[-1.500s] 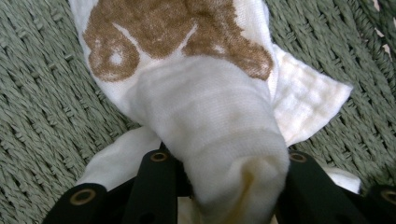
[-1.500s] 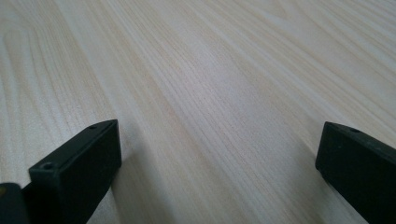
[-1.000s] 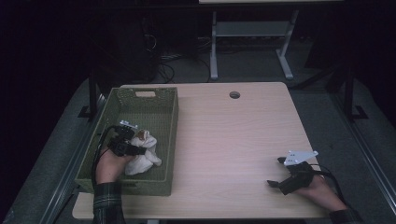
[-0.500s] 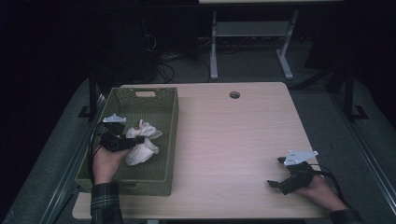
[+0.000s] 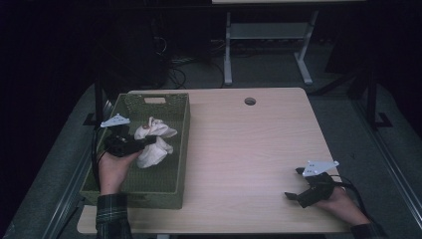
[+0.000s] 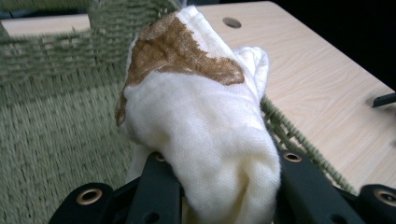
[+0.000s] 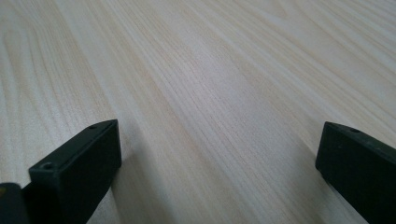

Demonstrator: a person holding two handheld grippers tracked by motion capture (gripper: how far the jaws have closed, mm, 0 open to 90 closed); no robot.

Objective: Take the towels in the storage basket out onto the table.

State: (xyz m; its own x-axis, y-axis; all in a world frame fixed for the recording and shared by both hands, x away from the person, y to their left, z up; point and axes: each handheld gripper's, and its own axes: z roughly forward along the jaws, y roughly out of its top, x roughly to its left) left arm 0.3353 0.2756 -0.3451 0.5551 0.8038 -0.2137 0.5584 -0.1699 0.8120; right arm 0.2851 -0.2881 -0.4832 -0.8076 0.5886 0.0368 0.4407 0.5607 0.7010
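Jaws of your left gripper (image 5: pixel 142 144) clamp the stained white cloth (image 6: pixel 196 116) above the green basket (image 5: pixel 179 149); the right gripper (image 5: pixel 293 195) rests wide open on the worktop (image 5: pixel 249 144). Loose folds hang low and could catch the basket's wall, tugging the cloth free.

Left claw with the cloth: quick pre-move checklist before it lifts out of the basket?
1. Grip: left claw is shut on the crumpled white cloth with a brown stain, fabric bunched between both jaws. Ok.
2. Cloth free of the green woven basket: its lower folds hang near the basket floor in the high view. Cannot tell.
3. Exit path: wall beside the cloth is low, with bare light wood table beyond. Ok.
4. Right claw: open, resting far off at the table's near right edge, nothing between the jaws. Ok.
5. Anything else left in the basket: cannot tell.
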